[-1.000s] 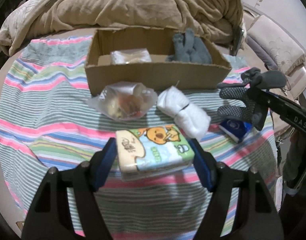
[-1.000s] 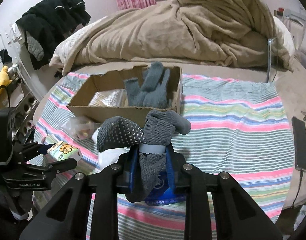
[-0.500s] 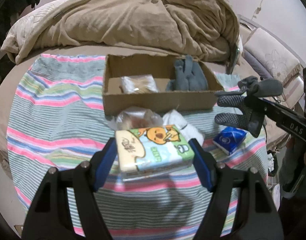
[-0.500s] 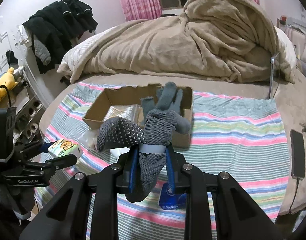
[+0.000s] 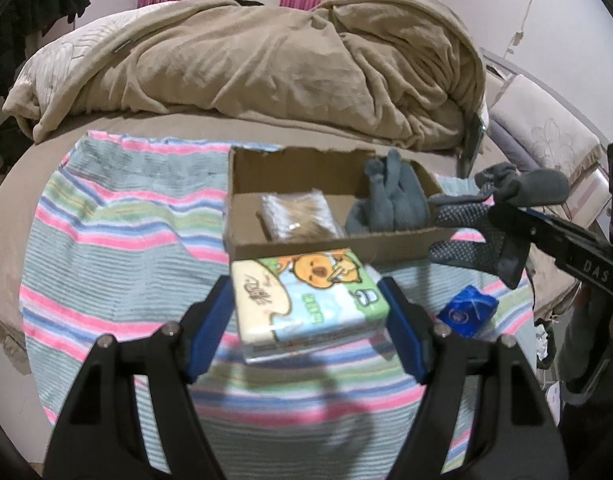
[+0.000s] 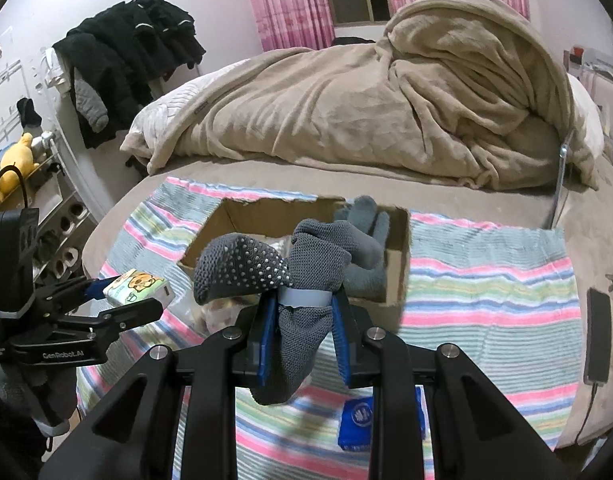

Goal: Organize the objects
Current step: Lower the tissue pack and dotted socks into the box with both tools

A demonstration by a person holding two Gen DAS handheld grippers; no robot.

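Note:
My left gripper (image 5: 306,308) is shut on a tissue pack with an orange cartoon dog (image 5: 306,300) and holds it above the striped cloth, just in front of the cardboard box (image 5: 326,246). The box holds a grey glove (image 5: 390,204) and a clear packet (image 5: 298,216). My right gripper (image 6: 304,320) is shut on a rolled pair of dark grey dotted socks (image 6: 274,268), raised in front of the box (image 6: 398,264). In the right wrist view the tissue pack (image 6: 136,286) shows at the left.
A small blue packet (image 5: 468,310) lies on the striped cloth (image 5: 126,248) right of the box; it also shows in the right wrist view (image 6: 358,420). A tan blanket (image 5: 286,64) is heaped behind. A phone (image 6: 596,336) lies at the bed's right edge.
Both grippers have risen with their loads. The tissue pack has lifted off the cloth toward the box; the plastic bag and white bundle are now hidden behind it.

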